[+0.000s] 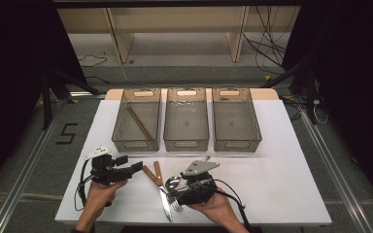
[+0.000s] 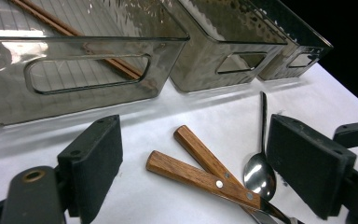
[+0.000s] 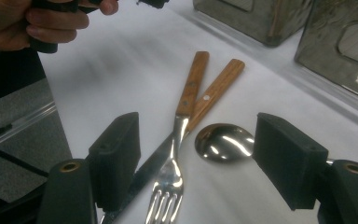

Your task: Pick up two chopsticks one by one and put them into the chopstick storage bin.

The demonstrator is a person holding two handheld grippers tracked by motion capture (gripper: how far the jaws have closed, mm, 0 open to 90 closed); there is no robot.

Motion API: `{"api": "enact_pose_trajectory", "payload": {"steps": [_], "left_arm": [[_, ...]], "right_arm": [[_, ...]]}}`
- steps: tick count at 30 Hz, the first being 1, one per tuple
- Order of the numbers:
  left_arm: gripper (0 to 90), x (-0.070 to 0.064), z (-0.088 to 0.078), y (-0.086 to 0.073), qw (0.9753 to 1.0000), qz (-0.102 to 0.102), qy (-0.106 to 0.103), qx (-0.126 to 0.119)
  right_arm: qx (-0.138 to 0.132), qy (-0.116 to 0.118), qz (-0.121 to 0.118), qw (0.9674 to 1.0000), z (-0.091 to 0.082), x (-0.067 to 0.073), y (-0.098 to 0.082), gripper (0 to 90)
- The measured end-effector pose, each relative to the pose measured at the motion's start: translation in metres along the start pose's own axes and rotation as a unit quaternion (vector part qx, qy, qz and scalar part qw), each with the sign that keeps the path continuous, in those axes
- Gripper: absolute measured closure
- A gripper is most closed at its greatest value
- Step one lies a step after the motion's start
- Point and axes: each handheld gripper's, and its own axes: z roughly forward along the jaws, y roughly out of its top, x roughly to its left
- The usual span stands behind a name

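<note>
On the counter point(image 1: 281, 160), left to right: left gripper point(image 1: 135, 166) gapes empty, aimed at crossed knife point(image 2: 200, 178) and fork point(image 3: 179, 135); right gripper point(image 3: 196, 154), open, straddles the fork beside spoon point(image 3: 223, 142), likely for picking

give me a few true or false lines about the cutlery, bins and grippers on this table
1. The three clear grey plastic bins stand in a row. True.
2. The brown wooden chopsticks lie in the middle bin. False: they lie in the left bin.
3. The wooden-handled steel fork crosses the wooden-handled knife. True.
4. The right gripper is shut on the steel spoon. False: its jaws stand apart, over the cutlery.
5. The left gripper holds a knife. False: its jaws are open.
</note>
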Motion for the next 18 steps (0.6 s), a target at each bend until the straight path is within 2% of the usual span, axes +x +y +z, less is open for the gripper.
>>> {"api": "enact_pose_trajectory", "payload": {"steps": [5,10,18], "left_arm": [[18.3,-0.003,-0.003,-0.005,0.9999,0.007,0.000,-0.008],[18.4,-0.006,-0.006,-0.010,0.9997,0.020,-0.004,-0.015],[18.3,-0.011,-0.006,-0.021,0.9996,0.028,-0.004,-0.009]], "right_arm": [[0.009,0.002,-0.005,0.9999,0.008,0.000,0.002,33.8],[0.021,0.007,-0.010,0.9997,0.008,-0.007,0.005,33.9],[0.067,0.017,-0.055,0.9961,0.006,-0.028,0.020,33.5]]}}
